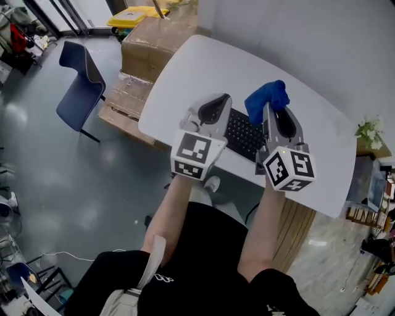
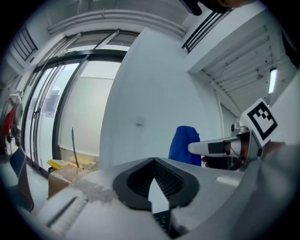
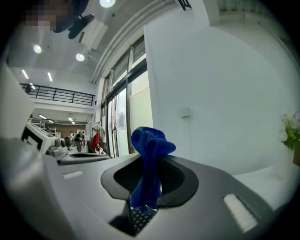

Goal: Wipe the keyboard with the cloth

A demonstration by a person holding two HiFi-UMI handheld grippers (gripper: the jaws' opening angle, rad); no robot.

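Observation:
A black keyboard lies near the front edge of the white table, between my two grippers. My right gripper is shut on a blue cloth, which bunches up above its jaws over the keyboard's right part. In the right gripper view the cloth hangs between the jaws, with keyboard keys showing below. My left gripper is shut with nothing in it, over the keyboard's left end. In the left gripper view, the cloth and the right gripper show to the right.
Cardboard boxes stand against the table's far left side, with a yellow bin behind them. A blue chair stands on the floor to the left. A small plant sits past the table's right edge.

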